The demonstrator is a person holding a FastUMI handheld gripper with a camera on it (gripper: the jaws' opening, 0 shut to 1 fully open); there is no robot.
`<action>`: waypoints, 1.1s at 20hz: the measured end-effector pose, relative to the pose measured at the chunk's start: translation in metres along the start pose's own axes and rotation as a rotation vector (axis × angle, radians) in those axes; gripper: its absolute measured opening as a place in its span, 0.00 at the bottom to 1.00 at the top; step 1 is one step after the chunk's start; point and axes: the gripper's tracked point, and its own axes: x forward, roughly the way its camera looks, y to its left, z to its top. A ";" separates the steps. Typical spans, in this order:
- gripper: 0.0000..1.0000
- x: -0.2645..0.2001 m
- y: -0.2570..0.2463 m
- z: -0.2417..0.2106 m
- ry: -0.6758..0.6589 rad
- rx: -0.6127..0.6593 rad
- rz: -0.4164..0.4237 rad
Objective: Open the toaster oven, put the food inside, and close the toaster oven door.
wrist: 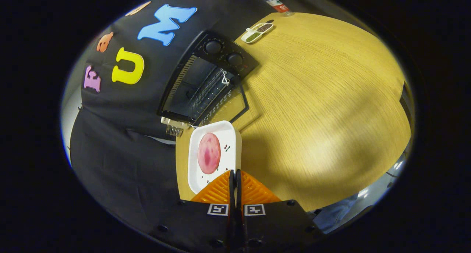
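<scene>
A white square plate (230,142) carries a round pink slice of food (209,153). My gripper (234,176) is shut on the plate's near rim, and the plate hangs tilted above the wooden table (323,98), casting a shadow beside it. Just beyond the plate stands the black toaster oven (206,76) with two knobs. Its glass door (230,106) is folded down flat toward me. The wire rack (206,89) inside shows through the opening. The far edge of the plate nearly reaches the door's front edge.
A small white divided dish (258,31) with dark and green grains sits on the table beyond the oven. A plastic bottle (276,3) stands behind it. The black cloth wall (121,142) runs close along the oven's side.
</scene>
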 end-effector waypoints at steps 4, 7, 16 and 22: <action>0.02 0.014 0.024 0.013 -0.103 0.068 0.007; 0.02 0.025 0.036 0.026 -0.159 0.105 0.000; 0.02 0.078 0.066 0.066 -0.302 0.247 0.007; 0.02 0.117 0.075 0.081 -0.377 0.308 -0.031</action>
